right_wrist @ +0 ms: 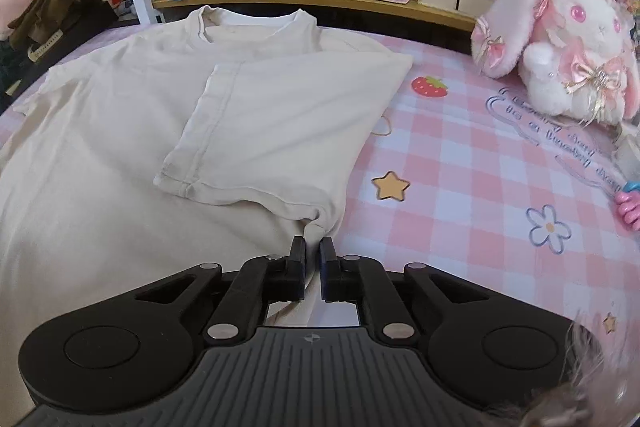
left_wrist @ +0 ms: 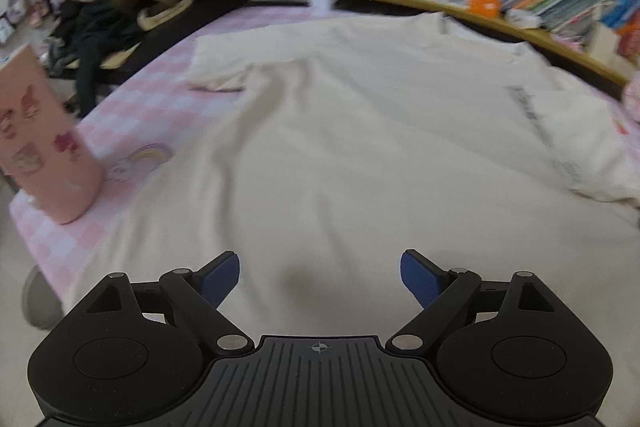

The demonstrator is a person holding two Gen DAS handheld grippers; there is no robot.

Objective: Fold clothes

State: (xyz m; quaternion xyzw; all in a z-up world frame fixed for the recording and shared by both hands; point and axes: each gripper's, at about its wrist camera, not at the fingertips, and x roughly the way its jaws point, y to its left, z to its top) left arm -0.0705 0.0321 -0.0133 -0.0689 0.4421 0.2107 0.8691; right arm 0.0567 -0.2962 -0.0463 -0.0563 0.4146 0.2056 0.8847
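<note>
Shirt (right_wrist: 120, 147) has its right side folded in, right gripper (right_wrist: 313, 247) pinching that fold's edge, left gripper (left_wrist: 320, 275) spread wide, left side unfolded.

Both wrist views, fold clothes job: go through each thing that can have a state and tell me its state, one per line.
Cream cotton T-shirt: spread flat on the pink checked cloth, right sleeve folded inward over the body.
Left gripper: open, above the shirt, holding nothing.
Right gripper: shut on the shirt's edge near the sleeve hem.
White and pink plush rabbit: sitting upright.
Pink cylindrical container: standing, leaning in the fisheye.
</note>
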